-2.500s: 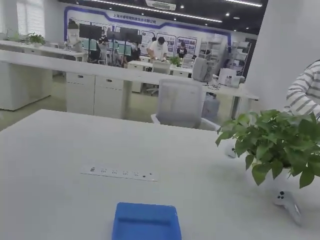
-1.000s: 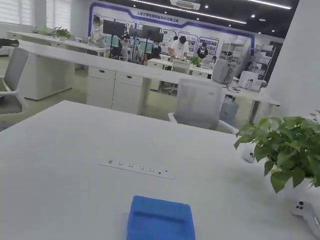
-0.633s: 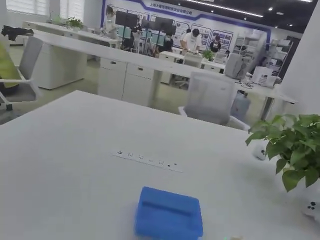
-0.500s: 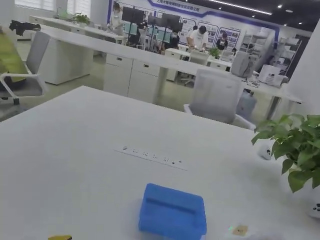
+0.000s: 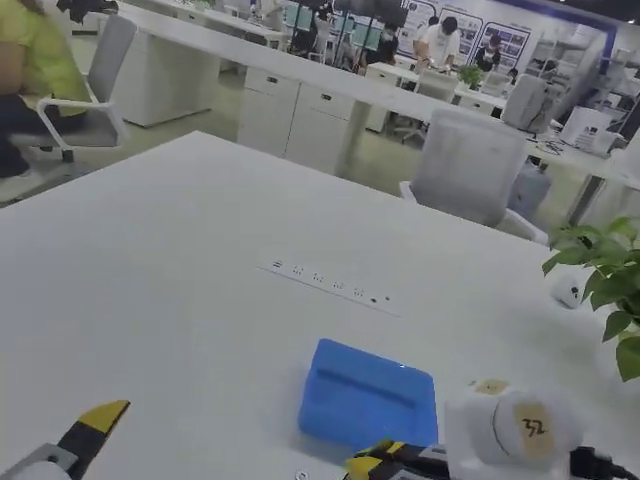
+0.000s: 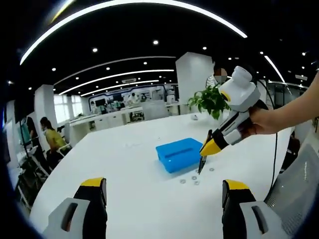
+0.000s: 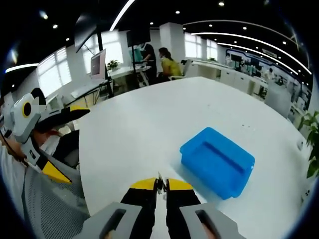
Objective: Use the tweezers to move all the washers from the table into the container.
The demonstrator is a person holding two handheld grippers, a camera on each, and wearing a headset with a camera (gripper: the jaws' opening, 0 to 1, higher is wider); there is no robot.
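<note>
Both tongs have entered the bottom of the head view in the last half second, while the blue rectangular plastic container (image 5: 368, 395) sits where it was on the white surface (image 5: 180, 300). The yellow-tipped left tongs (image 6: 163, 185) stand wide apart. The right tongs (image 7: 159, 185), gripped by a hand (image 6: 259, 122), are pressed narrow on a pair of thin dark tweezers (image 6: 201, 164), whose points hang just above the surface. Several small round metal washers (image 6: 194, 178) lie loose on the surface just beside the container's long side nearest the person, close under the tweezer points. Beyond the container a white socket strip (image 5: 330, 283) is set flush in the surface. A leafy green potted plant (image 5: 605, 280) stands near the right edge, and a grey mesh office chair (image 5: 468, 165) waits at the far side.
</note>
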